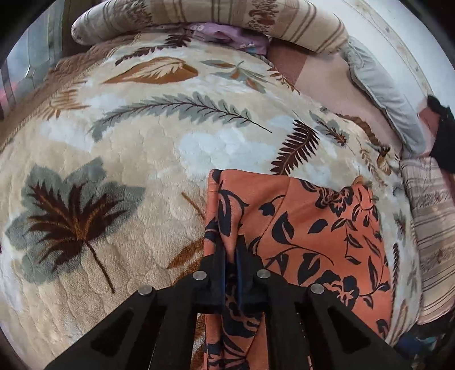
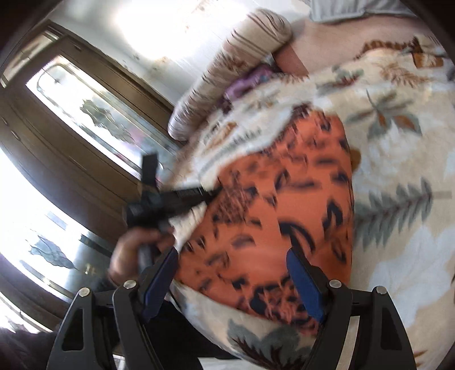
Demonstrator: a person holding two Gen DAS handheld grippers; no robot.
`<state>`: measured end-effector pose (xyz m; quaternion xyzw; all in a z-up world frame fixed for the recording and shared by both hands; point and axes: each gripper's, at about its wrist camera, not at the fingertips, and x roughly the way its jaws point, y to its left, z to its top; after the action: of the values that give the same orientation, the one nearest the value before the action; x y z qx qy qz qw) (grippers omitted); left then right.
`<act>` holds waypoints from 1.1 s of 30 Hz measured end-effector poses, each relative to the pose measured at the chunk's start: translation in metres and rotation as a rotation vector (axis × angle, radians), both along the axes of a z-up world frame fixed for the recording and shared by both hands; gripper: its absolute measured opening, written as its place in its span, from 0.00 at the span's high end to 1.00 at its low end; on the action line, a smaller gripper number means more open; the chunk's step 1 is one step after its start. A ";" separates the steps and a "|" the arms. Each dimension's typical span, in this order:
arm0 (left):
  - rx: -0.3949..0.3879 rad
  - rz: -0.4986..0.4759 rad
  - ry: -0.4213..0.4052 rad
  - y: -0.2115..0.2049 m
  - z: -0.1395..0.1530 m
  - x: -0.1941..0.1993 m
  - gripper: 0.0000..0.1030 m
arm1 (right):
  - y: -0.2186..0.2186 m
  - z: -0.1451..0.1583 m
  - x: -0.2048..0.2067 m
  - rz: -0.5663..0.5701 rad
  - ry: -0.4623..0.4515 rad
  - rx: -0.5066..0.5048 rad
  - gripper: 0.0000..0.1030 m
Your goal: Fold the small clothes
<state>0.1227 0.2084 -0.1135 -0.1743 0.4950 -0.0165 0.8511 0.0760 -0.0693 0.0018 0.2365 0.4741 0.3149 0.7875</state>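
Observation:
An orange garment with a dark floral print [image 1: 318,230] lies on a leaf-patterned blanket [image 1: 136,148]. My left gripper [image 1: 231,242] is shut on the garment's left edge, with cloth bunched between the fingers. In the right wrist view the garment [image 2: 287,205] is blurred by motion. My right gripper [image 2: 231,256] is open above it, its blue pads [image 2: 304,281] wide apart and empty. The left gripper [image 2: 210,195] shows there too, pinching the garment's far edge, with the hand [image 2: 128,253] that holds it.
Striped pillows [image 1: 216,17] and a purple cloth [image 1: 227,34] lie at the head of the bed. A grey pillow [image 1: 381,94] lies by the white wall. A wooden cabinet with glass doors [image 2: 85,113] stands beside the bed.

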 end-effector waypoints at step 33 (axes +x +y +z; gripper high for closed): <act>0.055 0.052 -0.006 -0.027 -0.002 -0.090 0.42 | -0.031 -0.085 0.129 -0.152 0.378 0.286 0.15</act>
<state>0.0326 0.1817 -0.1158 -0.1636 0.4879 0.0186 0.8572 0.2050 -0.1004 -0.0833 0.4352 0.5446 0.2685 0.6648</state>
